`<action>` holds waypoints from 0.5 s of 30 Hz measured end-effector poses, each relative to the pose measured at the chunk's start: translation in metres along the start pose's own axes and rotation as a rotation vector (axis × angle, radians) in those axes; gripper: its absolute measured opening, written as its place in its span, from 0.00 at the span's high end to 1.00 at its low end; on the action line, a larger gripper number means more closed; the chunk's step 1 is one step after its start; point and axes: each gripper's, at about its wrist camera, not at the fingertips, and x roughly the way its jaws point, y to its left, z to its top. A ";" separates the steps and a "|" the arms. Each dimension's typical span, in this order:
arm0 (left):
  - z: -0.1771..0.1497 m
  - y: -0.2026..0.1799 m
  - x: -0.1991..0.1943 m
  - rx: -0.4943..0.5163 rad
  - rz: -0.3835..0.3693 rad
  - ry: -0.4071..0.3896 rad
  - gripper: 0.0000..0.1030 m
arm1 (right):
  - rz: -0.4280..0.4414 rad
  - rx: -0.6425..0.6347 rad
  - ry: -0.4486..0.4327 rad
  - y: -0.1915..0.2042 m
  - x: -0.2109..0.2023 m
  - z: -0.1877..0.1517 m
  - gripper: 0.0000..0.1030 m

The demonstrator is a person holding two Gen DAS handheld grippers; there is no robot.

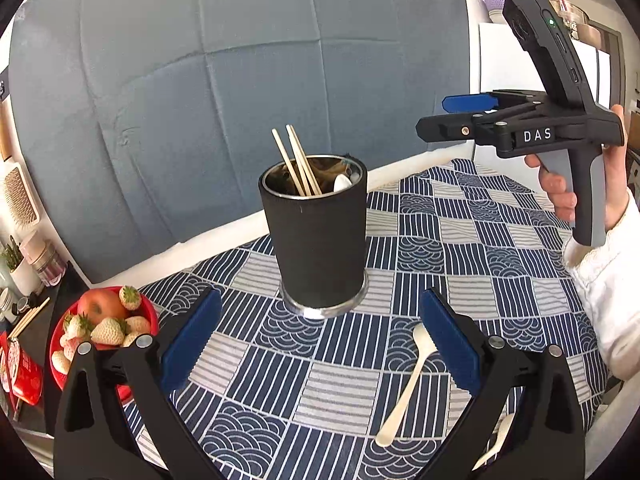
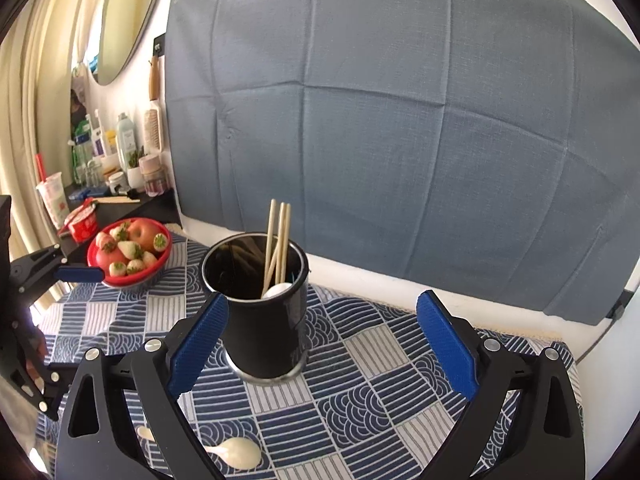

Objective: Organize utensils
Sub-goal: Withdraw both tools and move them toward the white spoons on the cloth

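Utensils: a cream spoon [image 1: 404, 384] lies on the tablecloth between the wide-open, empty left gripper's [image 1: 320, 344] fingers.

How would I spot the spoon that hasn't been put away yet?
Start at the table with the blue patterned tablecloth and find the tall black cup standing on it, with chopsticks poking out. The cream spoon lies flat on the cloth in front of the cup. It is out in the open, unlike the utensils standing upright inside.
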 end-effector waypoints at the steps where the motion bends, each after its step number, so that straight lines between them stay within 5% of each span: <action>1: -0.006 -0.002 -0.002 0.000 0.001 0.005 0.06 | 0.000 -0.004 0.006 0.002 0.000 -0.003 0.12; 15: -0.072 -0.025 -0.016 0.017 -0.081 0.082 0.06 | 0.097 -0.052 0.153 0.034 0.006 -0.061 0.12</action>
